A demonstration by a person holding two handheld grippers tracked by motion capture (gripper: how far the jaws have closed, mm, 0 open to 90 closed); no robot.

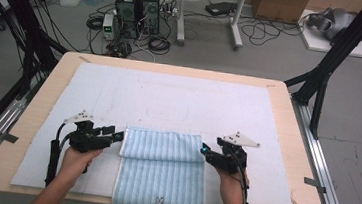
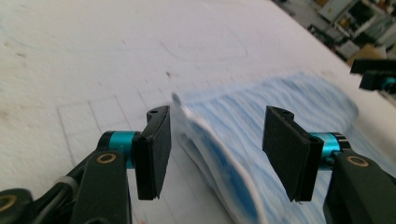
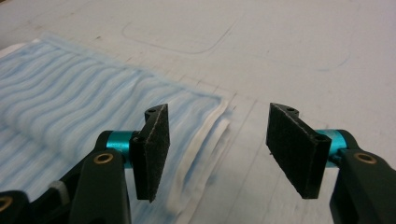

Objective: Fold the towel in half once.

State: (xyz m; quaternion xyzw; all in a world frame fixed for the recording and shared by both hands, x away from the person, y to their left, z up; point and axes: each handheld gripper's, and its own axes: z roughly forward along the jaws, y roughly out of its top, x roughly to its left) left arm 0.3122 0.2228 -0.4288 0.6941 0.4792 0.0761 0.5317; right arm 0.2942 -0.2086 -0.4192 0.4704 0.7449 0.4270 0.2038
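Towel (image 1: pixel 161 173): one, folded, blue-striped terry, rectangular | mat (image 1: pixel 169 98): white, possibly foam | left gripper (image 1: pixel 119 136), right gripper (image 1: pixel 205 150): both agape, empty

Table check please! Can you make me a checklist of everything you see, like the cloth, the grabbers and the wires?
Surface: wooden table under a white mat with faint drawn outlines.
Job's things: blue striped towel, far end folded over, near end hanging off the edge.
Clutter: nothing seen.
Grippers: left gripper and right gripper both open, at the fold's corners.
Cables: one trails along each forearm.
Surroundings: computer towers, floor wires, black frame legs.
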